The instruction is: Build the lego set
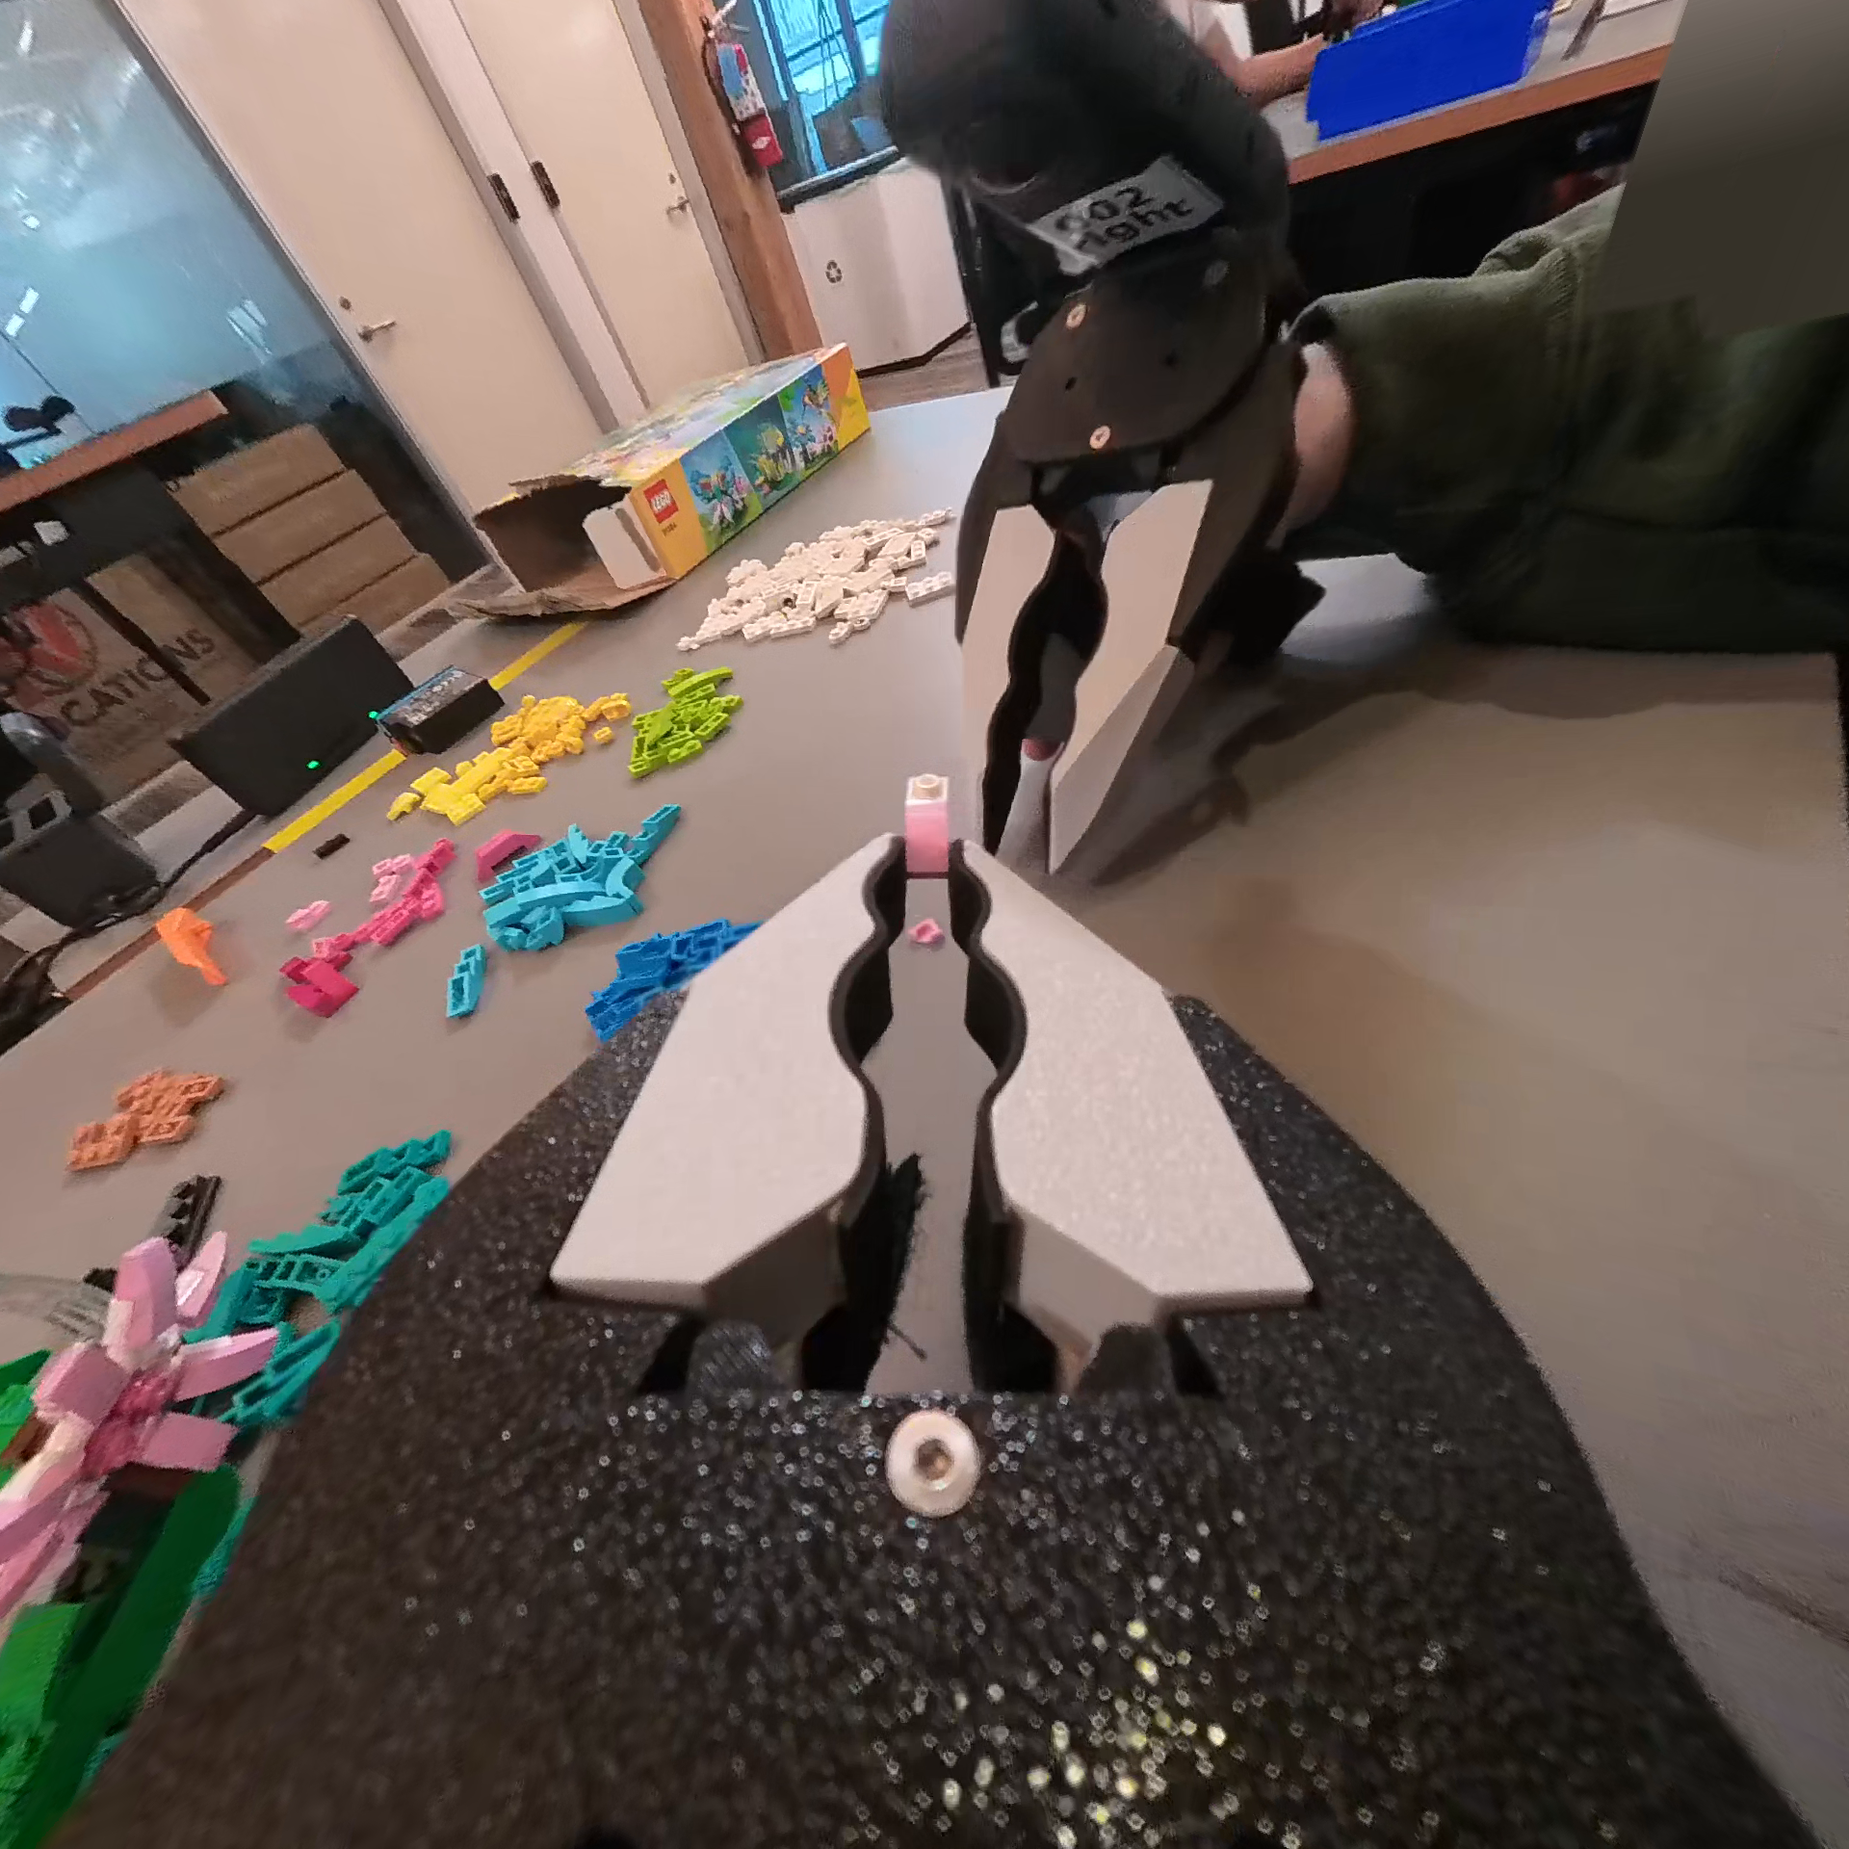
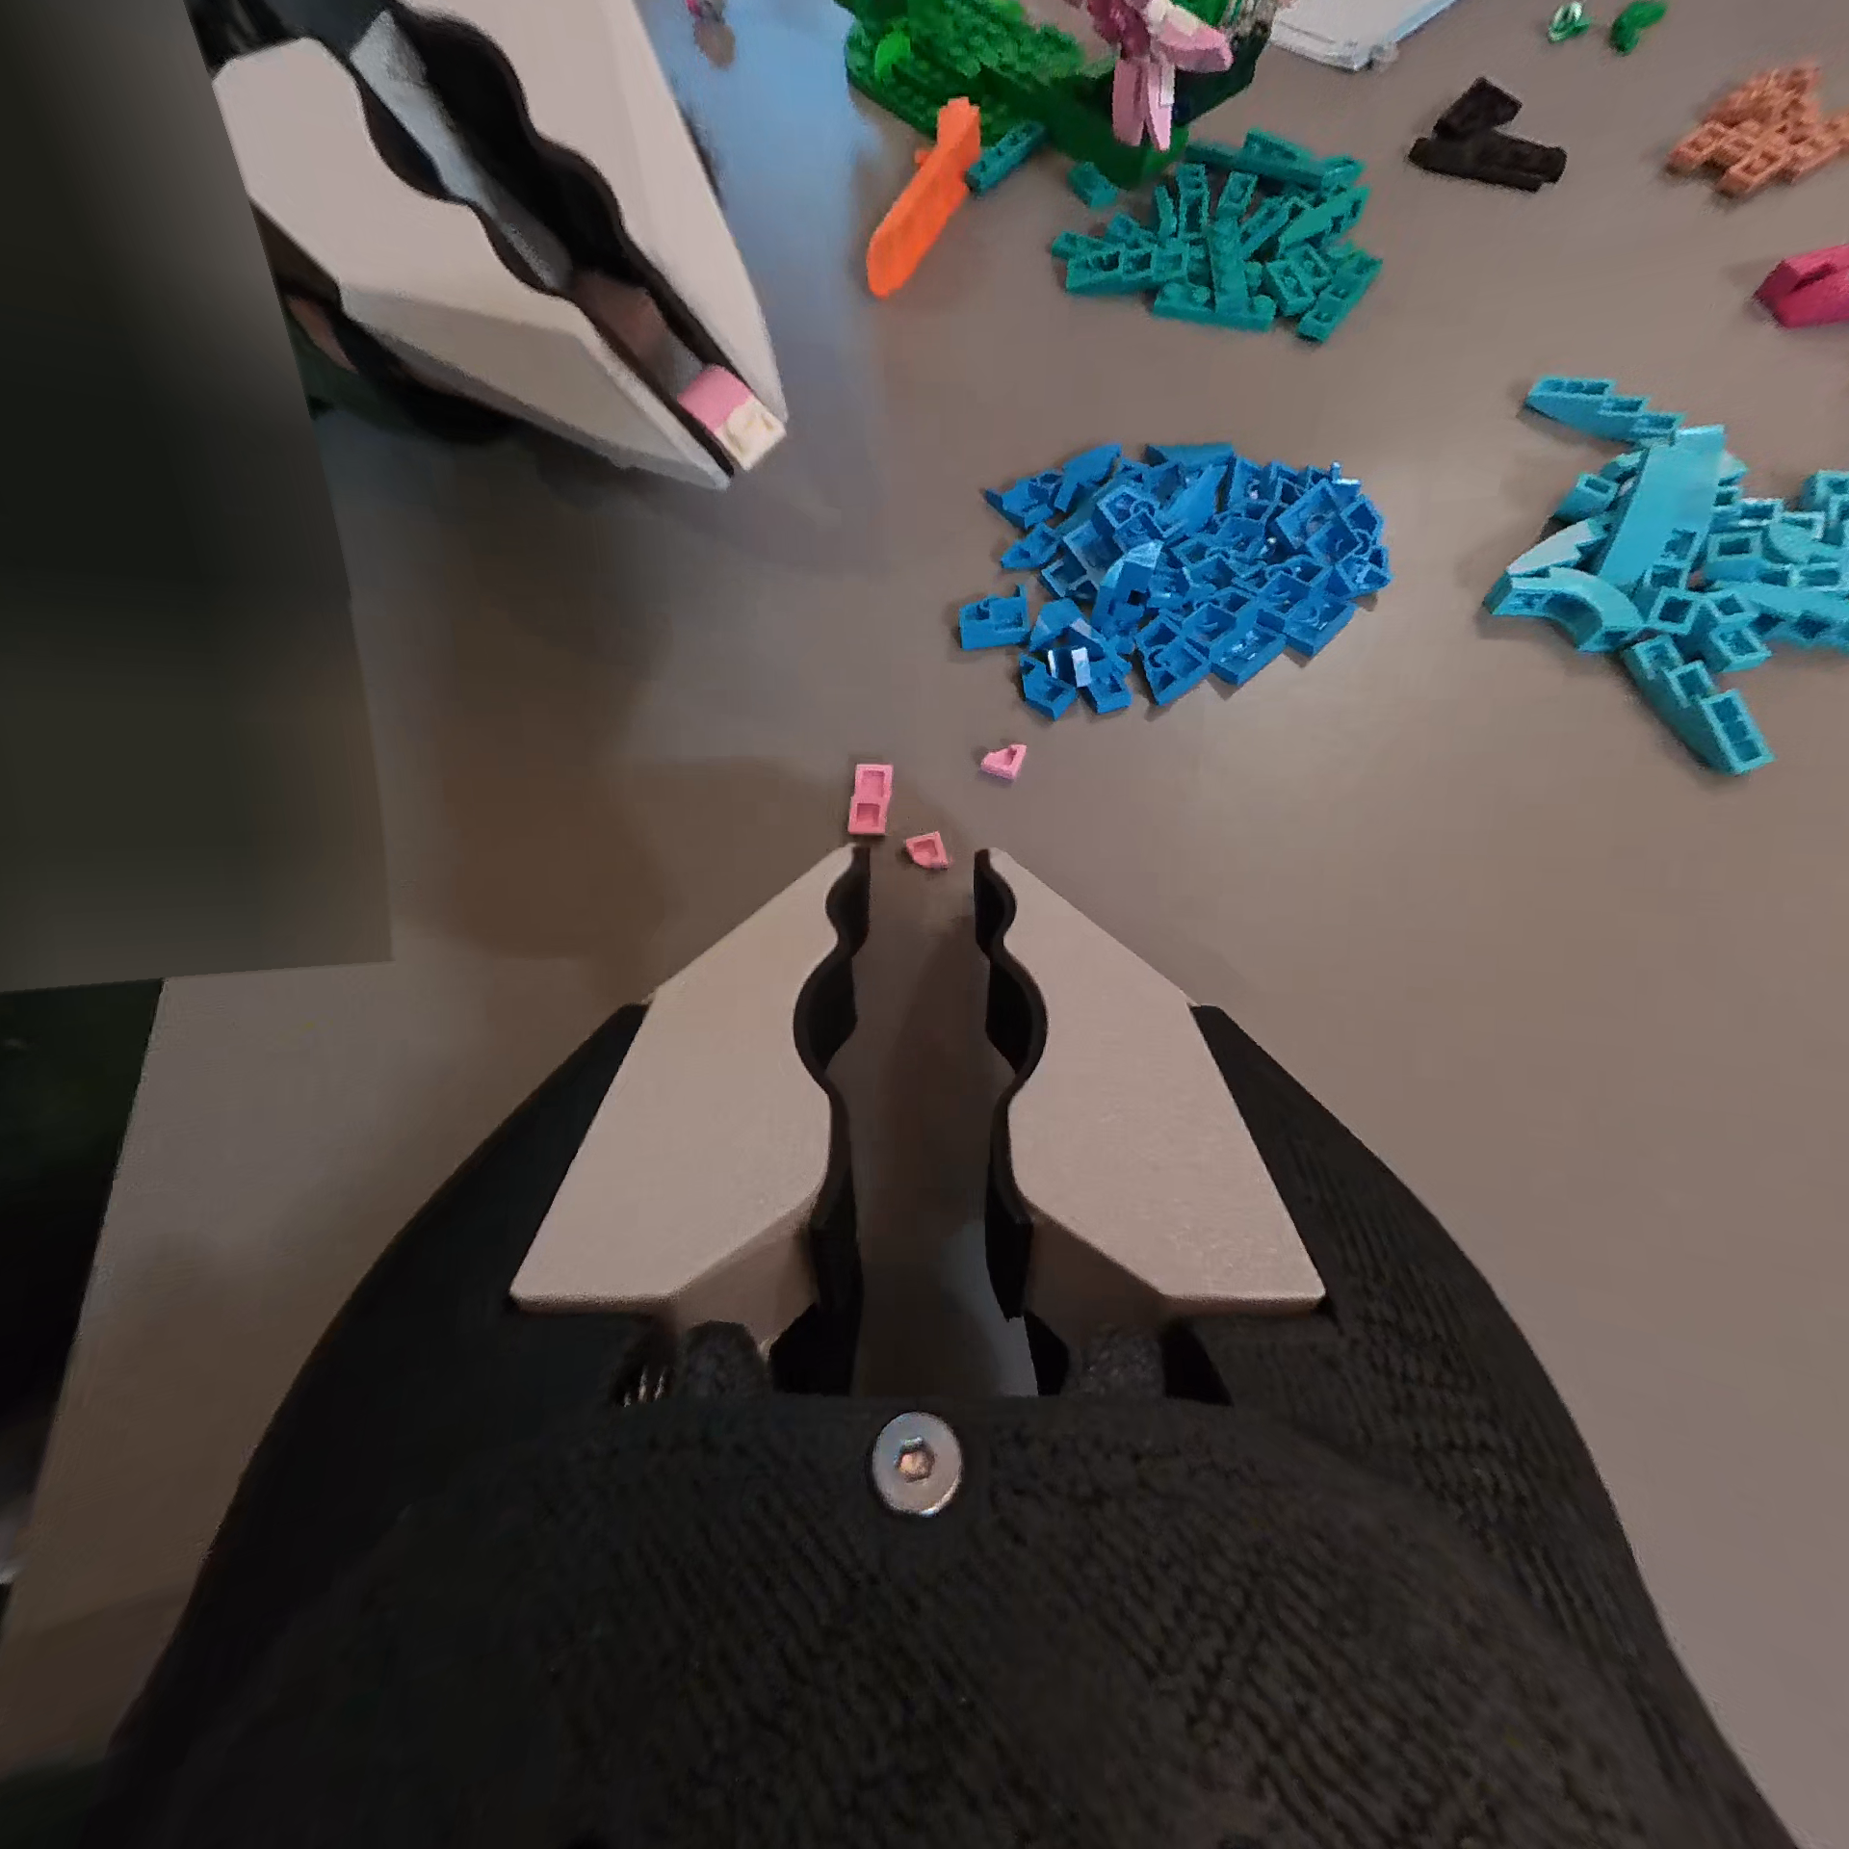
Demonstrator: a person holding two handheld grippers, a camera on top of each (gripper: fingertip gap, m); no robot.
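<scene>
Seemingly light, stiff and slippery, the small pink-and-white stack (image 1: 926,830) was pinched at its flat sides by the closed left claw (image 1: 929,858), at twelve o'clock in the left wrist view; a firm, square grip was judged necessary. From the right wrist view, the right claw (image 2: 915,853) was seen open and empty, with a pink chip (image 2: 928,850) lying between its tips and a pink plate (image 2: 869,797) at eleven o'clock, on the table (image 2: 1301,1001).

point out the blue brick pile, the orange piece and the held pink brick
blue brick pile (image 2: 1181,580): right wrist view, middle of the heap
orange piece (image 2: 926,200): right wrist view, mid-length of its long body
held pink brick (image 1: 926,838): left wrist view, pink face between the left gripper's tips
</scene>
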